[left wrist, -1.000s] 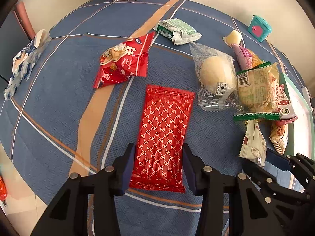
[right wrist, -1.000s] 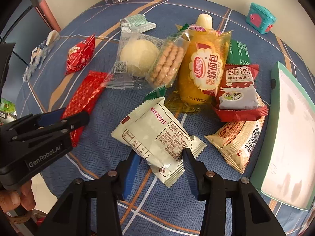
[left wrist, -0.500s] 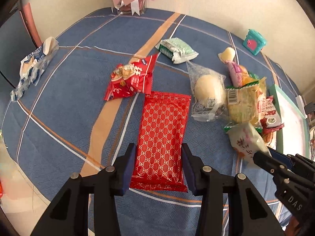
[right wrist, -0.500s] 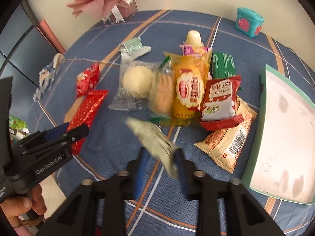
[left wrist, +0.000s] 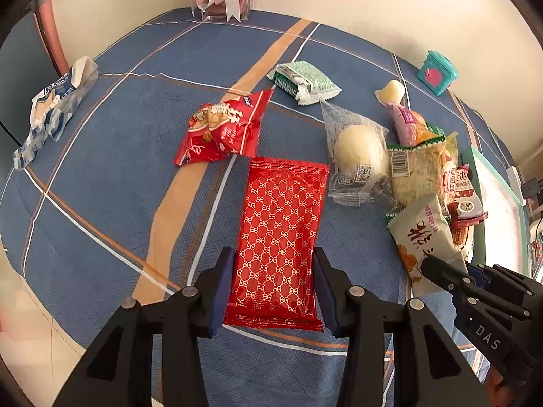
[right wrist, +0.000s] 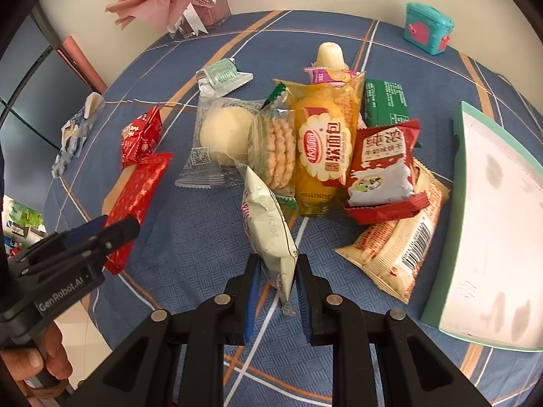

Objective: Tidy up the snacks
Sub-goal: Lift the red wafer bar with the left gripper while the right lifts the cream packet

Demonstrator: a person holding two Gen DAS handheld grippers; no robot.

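Observation:
My left gripper [left wrist: 273, 254] is shut on the long red patterned packet [left wrist: 281, 234], its pads against the two long edges near the packet's close end. My right gripper [right wrist: 278, 259] is shut on a white snack packet [right wrist: 268, 224], which stands on edge above the blue cloth and slants up toward the snack pile. In the left wrist view that white packet [left wrist: 424, 237] hangs from the right gripper [left wrist: 431, 266] at the right. The right wrist view shows the left gripper [right wrist: 122, 229] at the left with the red packet [right wrist: 139, 196] in it.
A pile of snacks lies mid-table: a bun in clear wrap [right wrist: 224, 135], biscuits [right wrist: 278, 152], a yellow bread pack [right wrist: 322, 149], a red-white biscuit pack [right wrist: 383, 169]. A green-rimmed white tray [right wrist: 458, 203] lies right. A small red packet [left wrist: 224, 129], a green packet [left wrist: 305, 81] and a teal box [right wrist: 427, 27] lie farther off.
The right gripper's jaws have shut on the white packet, which lay flat before, and raised it on edge. The left gripper keeps hold of the red packet, now nearer the small red packet.

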